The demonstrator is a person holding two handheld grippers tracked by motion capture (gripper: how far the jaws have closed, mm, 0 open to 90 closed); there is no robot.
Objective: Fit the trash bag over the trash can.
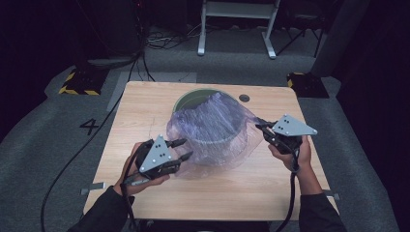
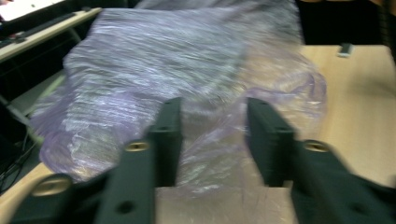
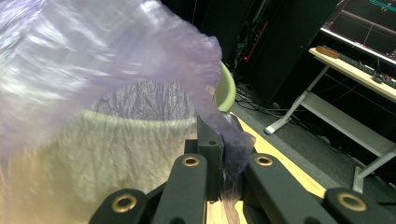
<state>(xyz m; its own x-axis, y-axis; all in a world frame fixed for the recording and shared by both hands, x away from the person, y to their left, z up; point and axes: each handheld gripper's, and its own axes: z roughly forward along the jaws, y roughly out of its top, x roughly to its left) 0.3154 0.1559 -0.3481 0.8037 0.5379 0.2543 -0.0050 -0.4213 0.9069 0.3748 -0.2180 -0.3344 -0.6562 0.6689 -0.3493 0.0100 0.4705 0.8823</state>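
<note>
we see a purple plastic bag [image 1: 212, 128] draped over a pale green bin [image 1: 193, 99] on the table [image 1: 145, 111]. our right hand-held gripper [image 3: 224, 154] is clamped on the bag's edge (film bunched between the jaws). our left hand-held gripper [image 1: 183, 149] stands open at the bag's near side, gripping nothing.

My purple bag [image 1: 212, 128] hides most of the green bin [image 1: 186, 99]; my left hand-held gripper [image 2: 212, 135] view is blurred.
</note>
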